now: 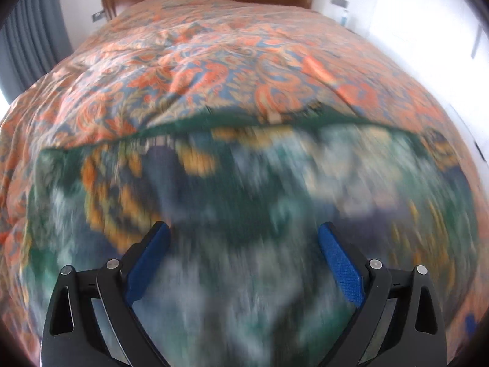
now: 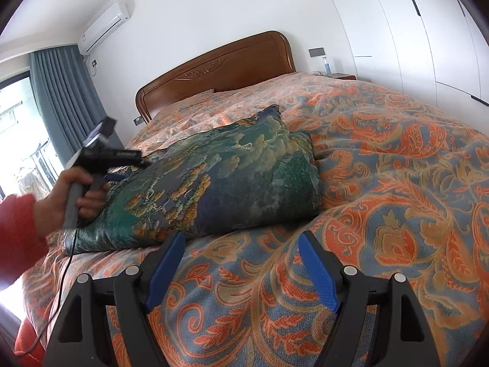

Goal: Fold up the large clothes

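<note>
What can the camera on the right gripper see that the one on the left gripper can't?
Only the right view shows the person's left hand holding the left gripper at the green cloth's edge, plus the air conditioner and the wardrobe. Only the left view shows that gripper's open blue fingers close over the blurred cloth. Both show the orange bedspread, the wooden headboard and the grey curtain.

Left gripper: jaws spread wide, view blurred, apparently empty. Right gripper: jaws spread, lower centre. Left hand: grasps handle, left edge.
</note>
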